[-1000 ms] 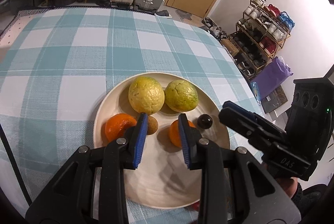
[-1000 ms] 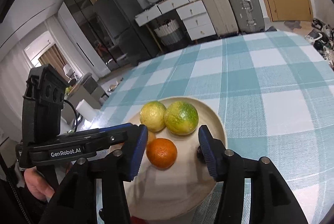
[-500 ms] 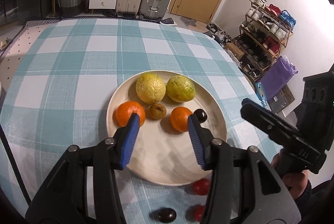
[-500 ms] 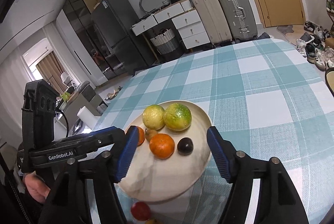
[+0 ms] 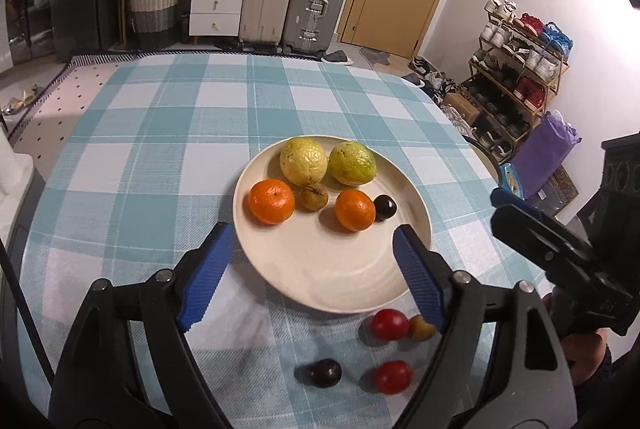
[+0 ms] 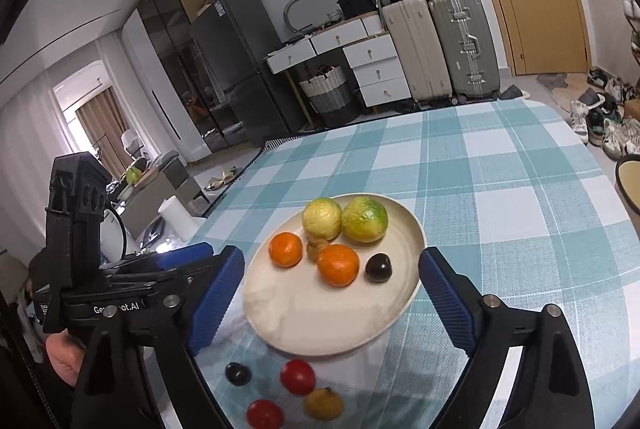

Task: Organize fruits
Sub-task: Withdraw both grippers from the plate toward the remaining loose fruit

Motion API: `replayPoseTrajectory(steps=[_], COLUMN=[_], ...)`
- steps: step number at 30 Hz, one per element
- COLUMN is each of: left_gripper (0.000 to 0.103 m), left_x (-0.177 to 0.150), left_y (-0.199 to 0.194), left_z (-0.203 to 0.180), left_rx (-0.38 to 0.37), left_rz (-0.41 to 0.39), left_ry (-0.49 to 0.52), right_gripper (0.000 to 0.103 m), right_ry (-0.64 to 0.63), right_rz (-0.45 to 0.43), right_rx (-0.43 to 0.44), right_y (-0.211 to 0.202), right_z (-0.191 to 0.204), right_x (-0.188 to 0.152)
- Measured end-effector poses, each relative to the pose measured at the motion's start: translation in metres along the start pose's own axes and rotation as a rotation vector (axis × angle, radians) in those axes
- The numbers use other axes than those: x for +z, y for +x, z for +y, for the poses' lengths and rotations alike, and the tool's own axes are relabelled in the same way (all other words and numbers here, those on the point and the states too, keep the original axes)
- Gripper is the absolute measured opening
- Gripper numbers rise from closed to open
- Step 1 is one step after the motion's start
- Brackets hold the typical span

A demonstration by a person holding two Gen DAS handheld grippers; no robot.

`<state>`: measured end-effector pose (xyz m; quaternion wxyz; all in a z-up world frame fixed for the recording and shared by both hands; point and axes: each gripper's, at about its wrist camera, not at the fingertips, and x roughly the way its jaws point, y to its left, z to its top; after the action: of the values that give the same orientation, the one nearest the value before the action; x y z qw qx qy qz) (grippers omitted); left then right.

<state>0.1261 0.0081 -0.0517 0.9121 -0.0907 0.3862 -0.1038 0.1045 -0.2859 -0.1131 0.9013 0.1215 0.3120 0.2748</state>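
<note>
Both our grippers, left gripper (image 5: 308,261) and right gripper (image 6: 332,289), have jaws opening wide and hold nothing. Six fruits sit on the plate (image 5: 320,281). Four small fruits (image 5: 390,325) wait beside it on the counter (image 5: 160,149), ready to grab.

The left gripper's finger hides part of the small yellow fruit (image 5: 420,328); the lower frame edge of the right view clips one red tomato (image 6: 265,414).
</note>
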Motion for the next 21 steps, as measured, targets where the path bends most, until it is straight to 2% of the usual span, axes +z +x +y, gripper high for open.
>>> replayPoseTrajectory(steps=[11, 14, 21], left_gripper=[0.091, 0.101, 0.102], left_x=[-0.026, -0.036, -0.055], left_y=[-0.026, -0.033, -0.035], left_z=[0.001, 0.003, 0.009], left_rx=[0.061, 0.077, 0.077], left_rz=[-0.004, -0.008, 0.023], left_ry=[0.0, -0.009, -0.033], right_gripper=[0.099, 0.1, 0.101], right_ry=[-0.042, -0.045, -0.064], right_rz=[-0.038, -0.038, -0.032], right_rx=[-0.006, -0.006, -0.015], right_y=[-0.03, -0.035, -0.046], right_z=[0.024, 0.027, 0.036], right_x=[-0.014, -0.019, -0.034])
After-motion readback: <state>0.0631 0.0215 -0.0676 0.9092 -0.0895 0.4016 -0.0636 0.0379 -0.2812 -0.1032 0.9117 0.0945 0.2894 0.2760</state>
